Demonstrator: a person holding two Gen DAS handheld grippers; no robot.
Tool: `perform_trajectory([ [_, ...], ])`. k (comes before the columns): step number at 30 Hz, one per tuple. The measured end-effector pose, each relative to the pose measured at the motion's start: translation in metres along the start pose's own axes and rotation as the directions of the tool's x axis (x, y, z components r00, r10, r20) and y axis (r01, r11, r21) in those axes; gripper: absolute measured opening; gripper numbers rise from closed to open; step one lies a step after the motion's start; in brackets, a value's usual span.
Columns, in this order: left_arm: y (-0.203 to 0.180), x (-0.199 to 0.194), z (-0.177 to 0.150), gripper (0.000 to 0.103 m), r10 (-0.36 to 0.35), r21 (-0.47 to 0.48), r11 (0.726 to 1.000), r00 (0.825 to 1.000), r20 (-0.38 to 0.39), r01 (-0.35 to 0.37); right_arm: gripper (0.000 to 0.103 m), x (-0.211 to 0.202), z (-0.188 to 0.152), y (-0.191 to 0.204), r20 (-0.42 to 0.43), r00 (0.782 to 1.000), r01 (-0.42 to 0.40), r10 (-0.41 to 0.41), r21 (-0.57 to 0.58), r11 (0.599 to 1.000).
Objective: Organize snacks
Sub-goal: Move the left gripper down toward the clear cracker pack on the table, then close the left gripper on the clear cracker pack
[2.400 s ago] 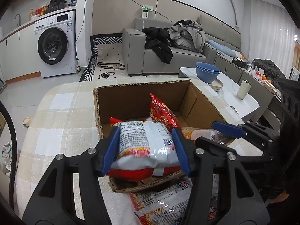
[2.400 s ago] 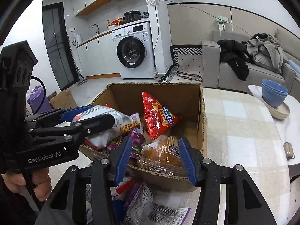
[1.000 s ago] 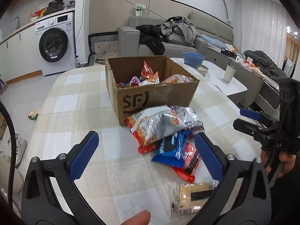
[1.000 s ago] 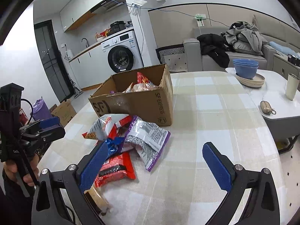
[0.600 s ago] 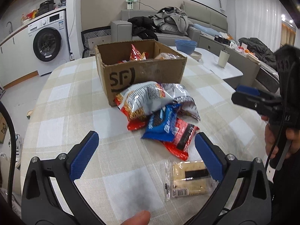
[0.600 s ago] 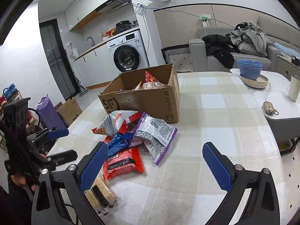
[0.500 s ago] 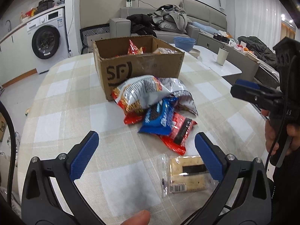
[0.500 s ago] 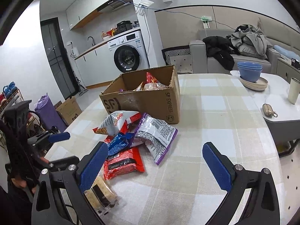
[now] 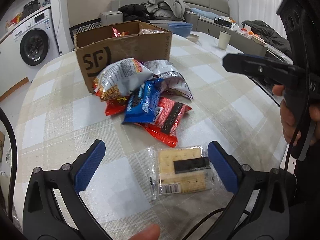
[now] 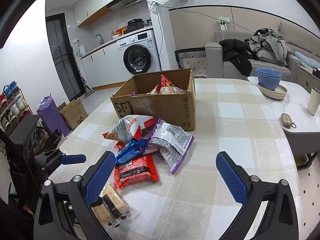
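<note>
Checked tablecloth [image 10: 230, 140], cardboard box [image 10: 160, 108] with snack packets heaped before it (washing machine [image 10: 140, 58], sofa [image 10: 260, 60] behind). Left gripper [image 9: 156, 166], right gripper [image 10: 166, 174]: both spread wide, empty.

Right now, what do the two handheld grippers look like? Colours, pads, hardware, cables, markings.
Both are black plastic frames with two angled fingers. The left gripper and right gripper carry blue textured pads and silver screws at the pivots. A black cable loops below the left one. The right one, seen from the left wrist view, shows partial white lettering "AS" on its black handle.
</note>
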State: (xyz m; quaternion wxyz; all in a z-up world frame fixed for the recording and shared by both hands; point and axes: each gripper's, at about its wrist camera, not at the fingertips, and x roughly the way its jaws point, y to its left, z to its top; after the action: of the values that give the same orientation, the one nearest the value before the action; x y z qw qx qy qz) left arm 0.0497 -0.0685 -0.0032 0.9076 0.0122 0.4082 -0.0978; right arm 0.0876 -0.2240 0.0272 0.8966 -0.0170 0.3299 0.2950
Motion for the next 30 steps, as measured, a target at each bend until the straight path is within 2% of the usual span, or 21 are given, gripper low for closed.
perform_trajectory([
  [7, -0.017, 0.017, -0.009, 0.102, -0.008, 0.064, 0.998, 0.998, -0.063, 0.012, 0.102, 0.007, -0.003, 0.003, -0.04, 0.999, 0.011, -0.012, -0.018, 1.0],
  [12, -0.019, 0.028, -0.015, 0.102, -0.028, 0.066, 0.997, 0.994, -0.104, 0.035, 0.102, 0.014, -0.007, 0.001, -0.072, 0.997, 0.02, -0.021, -0.013, 1.0],
  [17, -0.024, 0.036, -0.017, 0.102, -0.103, 0.057, 0.992, 0.986, -0.131, 0.112, 0.103, 0.018, -0.009, 0.001, -0.086, 0.996, 0.024, -0.025, -0.017, 1.0],
  [25, -0.031, 0.05, -0.022, 0.102, -0.038, 0.096, 0.994, 0.985, -0.17, 0.054, 0.102, 0.02, -0.011, 0.003, -0.094, 0.995, 0.027, -0.029, -0.021, 0.999],
  [30, -0.02, 0.053, -0.022, 0.102, -0.036, 0.084, 0.995, 0.984, -0.173, 0.051, 0.103, 0.021, -0.011, 0.003, -0.098, 0.995, 0.027, -0.029, -0.02, 0.999],
])
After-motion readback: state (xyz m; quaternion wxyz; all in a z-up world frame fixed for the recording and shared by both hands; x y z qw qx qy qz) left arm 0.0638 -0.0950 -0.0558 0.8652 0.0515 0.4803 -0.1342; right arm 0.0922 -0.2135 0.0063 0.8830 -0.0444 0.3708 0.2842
